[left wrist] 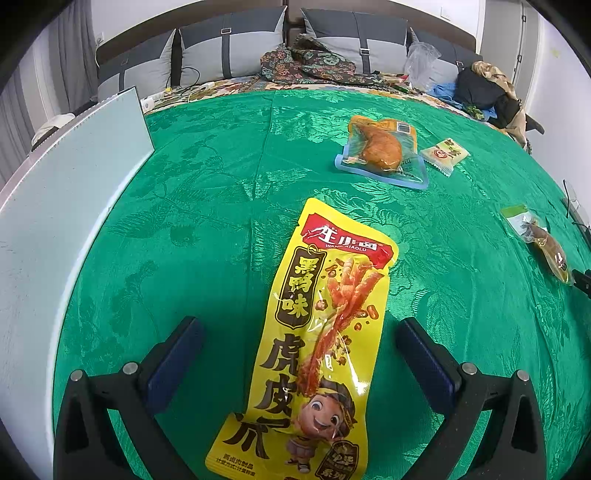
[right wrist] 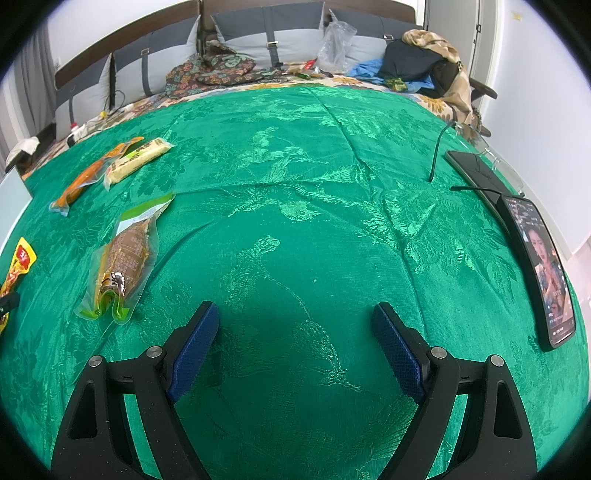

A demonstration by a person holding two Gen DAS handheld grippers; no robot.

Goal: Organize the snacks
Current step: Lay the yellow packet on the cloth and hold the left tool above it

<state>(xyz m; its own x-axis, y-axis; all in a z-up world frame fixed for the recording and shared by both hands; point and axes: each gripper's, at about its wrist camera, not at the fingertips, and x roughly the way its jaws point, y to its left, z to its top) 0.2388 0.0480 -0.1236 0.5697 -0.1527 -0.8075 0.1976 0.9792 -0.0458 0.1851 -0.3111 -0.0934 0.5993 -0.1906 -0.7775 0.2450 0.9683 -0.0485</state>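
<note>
A long yellow snack packet (left wrist: 314, 343) printed with red and black characters lies flat on the green tablecloth (left wrist: 207, 206), running lengthwise between the fingers of the left gripper (left wrist: 299, 334). The jaws stand wide apart on either side of it, and neither blue pad (left wrist: 173, 354) touches the packet. Farther back on the cloth lies a clear pouch with a browned chicken leg (left wrist: 380, 151), and just beside it to the right a small pale yellow sachet (left wrist: 445, 155). Near the right edge of the left wrist view lies a green-topped pouch (left wrist: 539, 240) with a brown snack inside. A flat white board (left wrist: 55, 192) sits along the left side of the cloth.

The right gripper (right wrist: 295, 325) hangs over bare cloth, jaws apart and holding nothing. To its left in that view the green-topped pouch lies at a slant, well apart from the fingers. Along the right edge of the table a phone (right wrist: 546, 273) with a lit screen lies beside a dark tablet (right wrist: 476, 170), with a black cable (right wrist: 437, 151) near them. Grey cushions (right wrist: 273, 33) and piled clothes (right wrist: 424, 62) sit behind the table.
</note>
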